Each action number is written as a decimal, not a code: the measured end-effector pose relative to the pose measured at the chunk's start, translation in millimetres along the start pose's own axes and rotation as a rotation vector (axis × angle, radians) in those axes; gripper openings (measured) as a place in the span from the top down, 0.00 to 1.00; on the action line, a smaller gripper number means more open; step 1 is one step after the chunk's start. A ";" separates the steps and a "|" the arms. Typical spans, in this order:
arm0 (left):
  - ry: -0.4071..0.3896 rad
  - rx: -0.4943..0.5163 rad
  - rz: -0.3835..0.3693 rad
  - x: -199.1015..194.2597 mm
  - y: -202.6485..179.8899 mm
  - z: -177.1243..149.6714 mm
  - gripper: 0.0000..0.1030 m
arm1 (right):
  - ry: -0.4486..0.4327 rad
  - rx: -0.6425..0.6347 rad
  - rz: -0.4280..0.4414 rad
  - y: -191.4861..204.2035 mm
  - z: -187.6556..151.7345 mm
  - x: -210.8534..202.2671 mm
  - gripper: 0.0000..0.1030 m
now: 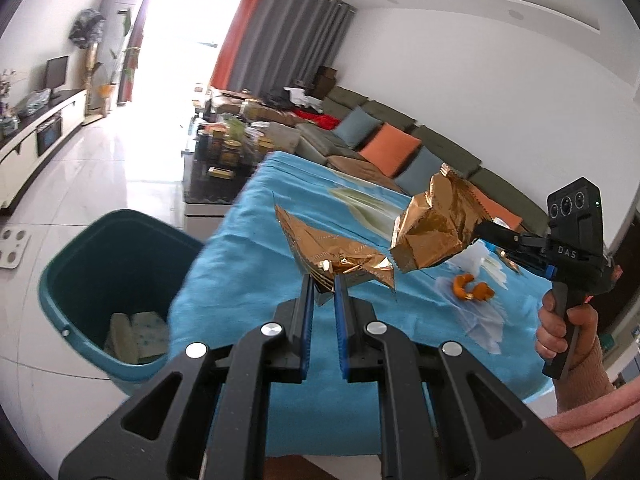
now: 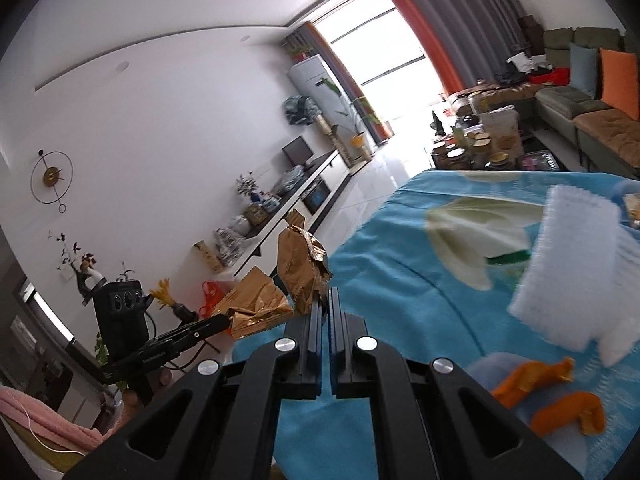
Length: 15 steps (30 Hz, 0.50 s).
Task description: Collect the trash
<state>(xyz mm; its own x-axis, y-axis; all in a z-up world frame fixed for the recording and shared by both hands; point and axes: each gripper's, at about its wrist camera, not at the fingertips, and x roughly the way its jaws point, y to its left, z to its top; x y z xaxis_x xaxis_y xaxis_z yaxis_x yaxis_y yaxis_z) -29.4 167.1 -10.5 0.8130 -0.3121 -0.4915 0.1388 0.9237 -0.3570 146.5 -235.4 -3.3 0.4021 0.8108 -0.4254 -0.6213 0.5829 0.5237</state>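
In the left wrist view my left gripper (image 1: 323, 285) is shut on a flat gold foil wrapper (image 1: 340, 254), held above the blue tablecloth (image 1: 280, 216). To its right my right gripper (image 1: 480, 231), held by a hand, is shut on a crumpled gold wrapper (image 1: 432, 228). The right wrist view shows the same: my right gripper (image 2: 325, 298) pinches the crumpled wrapper (image 2: 302, 268), and my left gripper (image 2: 224, 323) holds the flat one (image 2: 256, 306) off the table's left edge. A teal bin (image 1: 72, 280) stands on the floor left of the table, with sponges (image 1: 136, 336) inside.
Orange peel pieces (image 2: 532, 376) and a white foam sheet (image 2: 572, 272) lie on the tablecloth at the right. A cluttered coffee table (image 1: 228, 148) and a sofa (image 1: 400, 148) stand beyond. White floor tiles (image 1: 100, 168) stretch left of the bin.
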 end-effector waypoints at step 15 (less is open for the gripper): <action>-0.047 -0.060 0.140 -28.8 43.2 4.7 0.90 | 0.072 -0.025 0.096 31.6 7.1 67.4 0.98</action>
<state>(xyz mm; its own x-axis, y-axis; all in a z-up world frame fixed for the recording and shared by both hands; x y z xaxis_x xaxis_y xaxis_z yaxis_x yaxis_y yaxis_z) -44.2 217.0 -8.0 0.8477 -0.1696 -0.5026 -0.0105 0.9420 -0.3355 158.8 -161.9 -10.1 0.2912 0.8562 -0.4267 -0.6712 0.5007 0.5467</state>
